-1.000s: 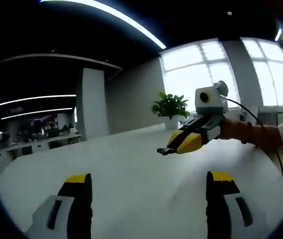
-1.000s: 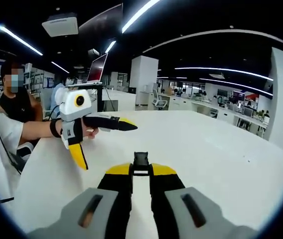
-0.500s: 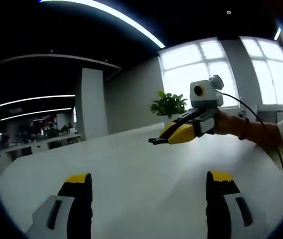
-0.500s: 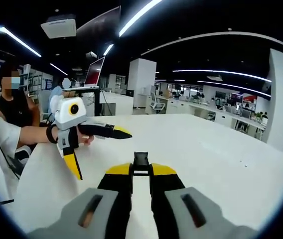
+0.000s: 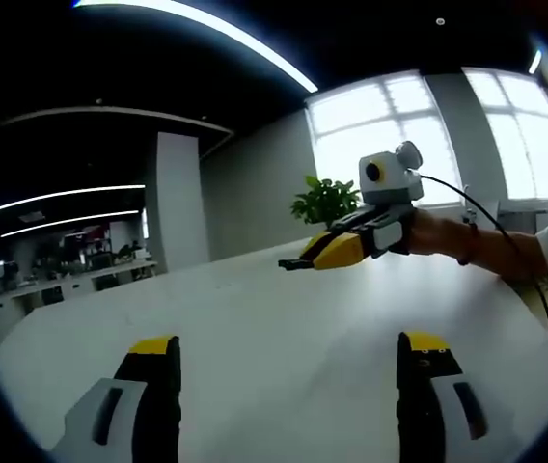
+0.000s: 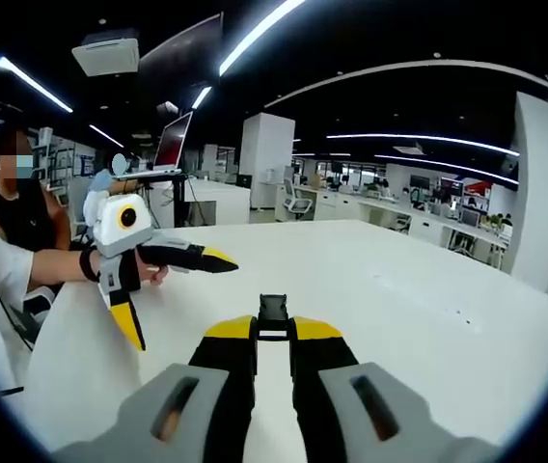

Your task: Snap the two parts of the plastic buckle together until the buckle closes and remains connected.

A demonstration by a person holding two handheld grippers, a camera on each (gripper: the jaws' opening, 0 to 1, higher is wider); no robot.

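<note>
The right gripper (image 6: 273,333), yellow-tipped with grey housings, has its jaws drawn together on a small black plastic buckle part (image 6: 273,311), which sticks out past the tips at about the middle of the right gripper view; held this way, with its free end pointing forward, the piece seems presented for mating. In the left gripper view the same right gripper (image 5: 305,261) comes in from about two o'clock, raised above the white tabletop (image 5: 274,347), with the dark buckle part (image 5: 290,263) showing at its tip. The left gripper (image 5: 287,359) rises from the bottom of its own view with its jaws spread wide apart and nothing between them; in the right gripper view it (image 6: 179,297) hovers at about nine o'clock, one yellow-tipped jaw pointing across the table and the other hanging down, a hand (image 6: 150,273) behind it. I judge that it stands open because it has no piece to hold yet. A second buckle part is not something I can make out on the tabletop, so where the mating half lies I cannot tell. A potted green plant (image 5: 329,204) stands at the far edge by the windows.
</note>
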